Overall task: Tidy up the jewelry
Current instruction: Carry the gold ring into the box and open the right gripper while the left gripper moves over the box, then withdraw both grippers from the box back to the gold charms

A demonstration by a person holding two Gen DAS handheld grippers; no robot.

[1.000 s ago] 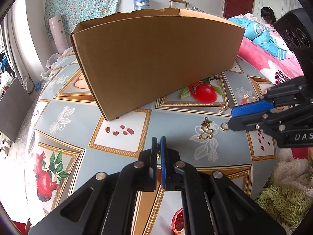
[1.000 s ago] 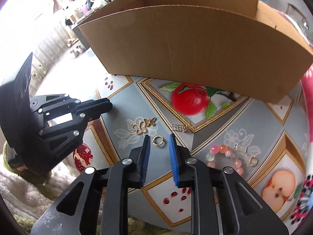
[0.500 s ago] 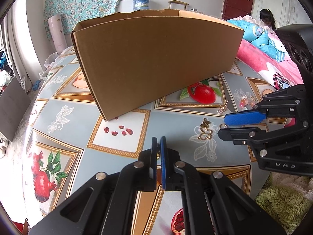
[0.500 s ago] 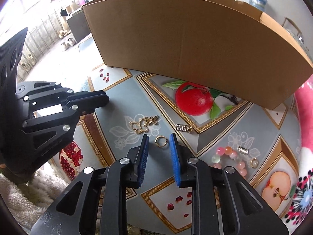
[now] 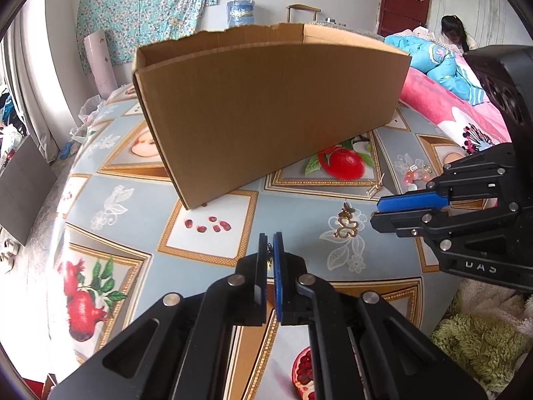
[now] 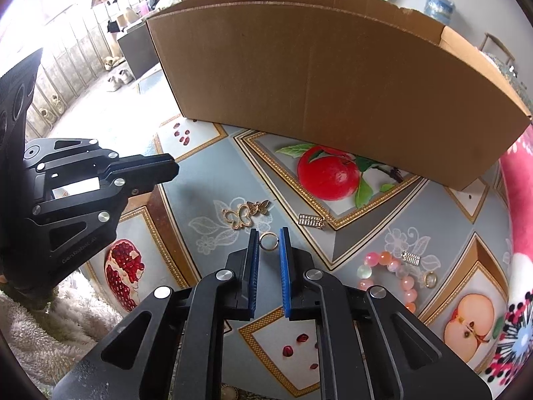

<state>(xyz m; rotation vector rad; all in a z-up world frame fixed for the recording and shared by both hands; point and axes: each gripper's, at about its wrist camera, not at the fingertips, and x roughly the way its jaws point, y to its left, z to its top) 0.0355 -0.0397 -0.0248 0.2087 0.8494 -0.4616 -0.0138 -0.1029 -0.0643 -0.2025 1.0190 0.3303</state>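
Note:
My left gripper (image 5: 270,243) is shut on a small gold trinket (image 5: 269,260) pinched between its pads, held above the table in front of the cardboard box (image 5: 266,106). My right gripper (image 6: 269,238) is open, its blue pads on either side of a small gold ring (image 6: 268,241) lying on the table. A gold butterfly pendant (image 6: 245,213) lies just left of the ring; it also shows in the left wrist view (image 5: 346,225). A small silver bar charm (image 6: 311,221), a pink bead bracelet (image 6: 389,273), another silver charm (image 6: 410,257) and a second gold ring (image 6: 430,279) lie to the right.
The open box (image 6: 333,76) stands at the back of the fruit-patterned tablecloth (image 5: 133,206). A pink bedspread (image 5: 443,106) lies to the right, and a fluffy green rug (image 5: 479,343) lies below the table edge.
My right gripper has moved down and forward, so the gold ring now lies between its pads. My left gripper has stayed shut and nearly still.

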